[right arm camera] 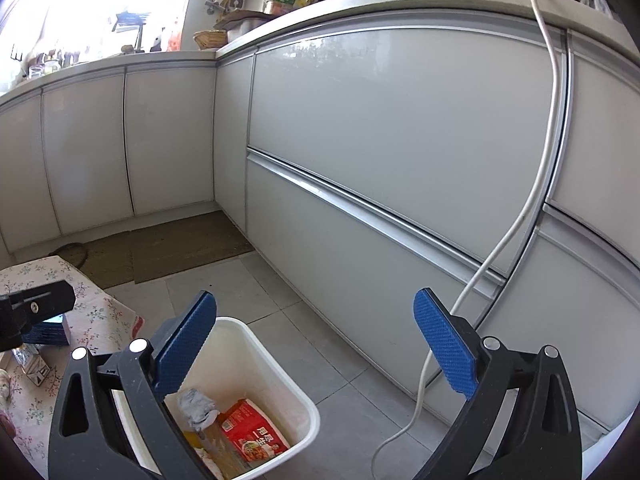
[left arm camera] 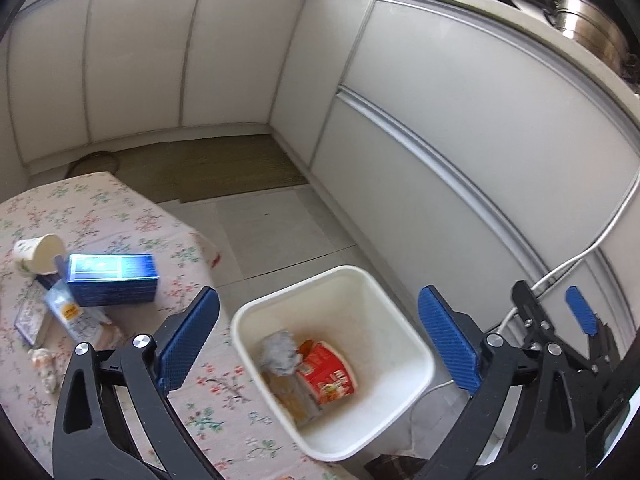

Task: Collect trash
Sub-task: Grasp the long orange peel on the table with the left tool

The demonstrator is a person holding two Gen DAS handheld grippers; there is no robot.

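**Both grippers hanging empty over the white bin**

I am looking down at a white, rounded-square plastic waste bin [left arm camera: 404, 332] that is standing on the grey tiled floor [left arm camera: 276, 236], just beside the edge of the table. Inside it a red instant-noodle cup [left arm camera: 330, 372] with printed Chinese characters I cannot read is lying on its side, touching a crumpled grey paper wad [left arm camera: 280, 354] and a tan wrapper [left arm camera: 292, 400].

I am holding my left gripper [left arm camera: 318, 344] above the bin, its ribbed blue pads wide apart and gripping nothing. My right gripper [right arm camera: 316, 352] is hovering beside it, its jaws likewise spread and empty, the bin sitting below its left finger.

More trash is waiting on the table's floral cloth [left arm camera: 120, 216]: a glossy blue rectangular carton [left arm camera: 112, 280], its lettering too blurred to read, a tipped cream paper cup [left arm camera: 40, 254] next to it, and a clear plastic packet [left arm camera: 70, 314] with a small yellow label.

A white cable [right arm camera: 548, 120] is trailing down the smooth white cabinet fronts [right arm camera: 400, 128].
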